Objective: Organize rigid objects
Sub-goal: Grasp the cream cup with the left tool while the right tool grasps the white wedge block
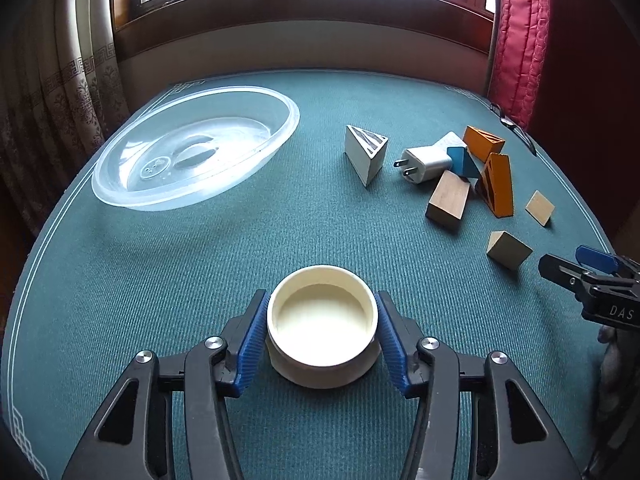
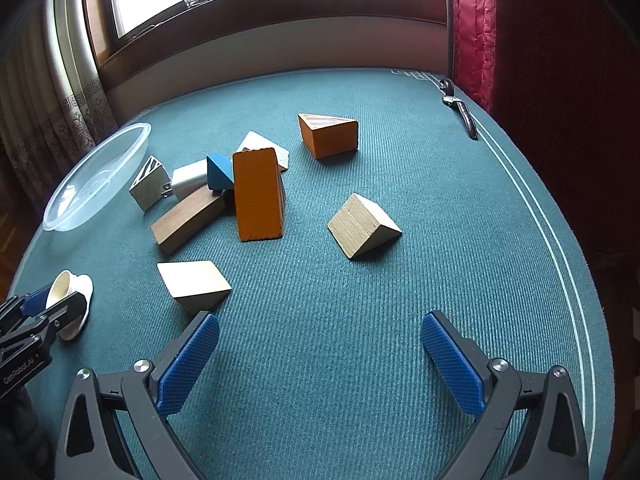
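A cream round cup stands on the green table between the blue pads of my left gripper, whose jaws stand around it with small gaps at both sides. It also shows in the right wrist view. A clear plastic bowl sits far left. Wooden blocks lie to the right: a white wedge, a brown block, orange wedges, a blue wedge, plain wedges. A white charger plug lies among them. My right gripper is open and empty above bare cloth.
A wristwatch lies at the table's far right edge. A red curtain hangs at the right, a patterned curtain at the left. A wooden window sill runs behind the table.
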`<action>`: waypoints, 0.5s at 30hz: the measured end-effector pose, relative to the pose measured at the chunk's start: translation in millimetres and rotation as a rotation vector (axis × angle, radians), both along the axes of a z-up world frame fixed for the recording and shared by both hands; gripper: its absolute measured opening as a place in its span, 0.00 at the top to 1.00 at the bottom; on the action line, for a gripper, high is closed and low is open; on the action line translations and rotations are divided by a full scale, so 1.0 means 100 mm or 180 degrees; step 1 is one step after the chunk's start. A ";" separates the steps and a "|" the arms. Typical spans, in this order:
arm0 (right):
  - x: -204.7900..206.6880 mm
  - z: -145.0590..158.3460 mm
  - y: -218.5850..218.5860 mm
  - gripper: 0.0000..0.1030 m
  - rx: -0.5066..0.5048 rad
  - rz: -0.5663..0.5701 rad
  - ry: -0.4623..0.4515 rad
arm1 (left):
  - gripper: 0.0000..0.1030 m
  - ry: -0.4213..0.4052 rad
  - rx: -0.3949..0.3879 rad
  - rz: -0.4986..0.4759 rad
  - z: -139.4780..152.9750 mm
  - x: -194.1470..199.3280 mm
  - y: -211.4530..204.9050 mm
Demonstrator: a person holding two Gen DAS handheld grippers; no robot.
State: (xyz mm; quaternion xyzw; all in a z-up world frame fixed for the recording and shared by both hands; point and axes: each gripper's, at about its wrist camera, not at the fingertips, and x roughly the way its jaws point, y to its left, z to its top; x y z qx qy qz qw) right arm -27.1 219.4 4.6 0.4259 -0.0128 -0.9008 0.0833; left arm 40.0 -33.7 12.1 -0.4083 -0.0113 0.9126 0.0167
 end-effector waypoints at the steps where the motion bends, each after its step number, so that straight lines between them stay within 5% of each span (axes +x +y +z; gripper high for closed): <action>1: 0.00 0.00 0.03 0.03 -0.0053 -0.0004 0.0005 | 0.48 -0.0004 -0.0004 -0.0002 -0.01 0.00 -0.01; 15: 0.17 0.11 -0.70 0.48 -0.0360 0.0548 -0.0126 | 0.48 0.0092 -0.0017 -0.0035 0.11 0.04 -0.15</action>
